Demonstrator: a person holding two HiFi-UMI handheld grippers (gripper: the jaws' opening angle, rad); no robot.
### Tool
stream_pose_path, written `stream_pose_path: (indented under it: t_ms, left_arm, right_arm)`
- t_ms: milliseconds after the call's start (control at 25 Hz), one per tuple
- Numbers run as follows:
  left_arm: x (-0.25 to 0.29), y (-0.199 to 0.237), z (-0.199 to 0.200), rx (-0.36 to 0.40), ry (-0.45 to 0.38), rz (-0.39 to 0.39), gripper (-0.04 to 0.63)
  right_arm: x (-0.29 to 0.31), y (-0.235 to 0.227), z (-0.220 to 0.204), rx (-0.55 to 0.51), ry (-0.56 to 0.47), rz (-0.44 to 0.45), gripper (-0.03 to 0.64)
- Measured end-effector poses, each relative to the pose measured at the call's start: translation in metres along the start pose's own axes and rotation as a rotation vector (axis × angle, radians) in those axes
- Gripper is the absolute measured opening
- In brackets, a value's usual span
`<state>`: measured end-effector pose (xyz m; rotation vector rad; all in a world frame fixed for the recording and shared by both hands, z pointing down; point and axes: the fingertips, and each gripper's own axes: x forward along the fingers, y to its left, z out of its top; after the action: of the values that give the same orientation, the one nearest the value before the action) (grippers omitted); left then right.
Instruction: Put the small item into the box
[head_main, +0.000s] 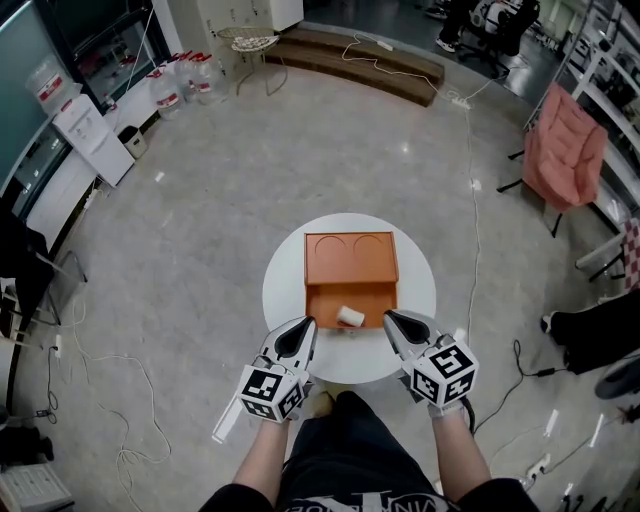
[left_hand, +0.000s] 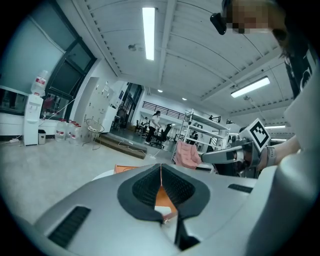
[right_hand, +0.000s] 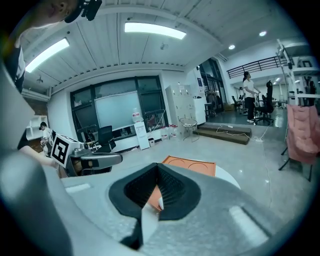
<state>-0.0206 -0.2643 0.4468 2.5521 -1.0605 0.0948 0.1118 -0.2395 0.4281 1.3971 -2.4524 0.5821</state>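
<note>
The small item (head_main: 350, 317) is found inside the box (head_main: 350, 262). The left hand-held gripper (head_main: 307, 323) and right hand-held gripper (head_main: 389, 316) are held closed and empty, the placing being judged done.

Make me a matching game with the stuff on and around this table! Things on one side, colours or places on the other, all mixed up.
Things:
1. box
2. small item
3. table
4. chair

Matches:
a. pink, standing on the floor off to the right
b. white and round, under the box
c. orange
d. white, lying in the box's open part

Right pairs: 1-c, 2-d, 3-b, 4-a.
</note>
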Motion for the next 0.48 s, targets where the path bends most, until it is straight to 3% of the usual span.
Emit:
stream_pose_path:
  t_ms: [480]
  left_arm:
    - [-0.008,-0.004,0.025,0.003,-0.034,0.001,0.014]
  right_arm:
    - [-0.011,0.013,0.019,-0.025,-0.02,0.016,0.006]
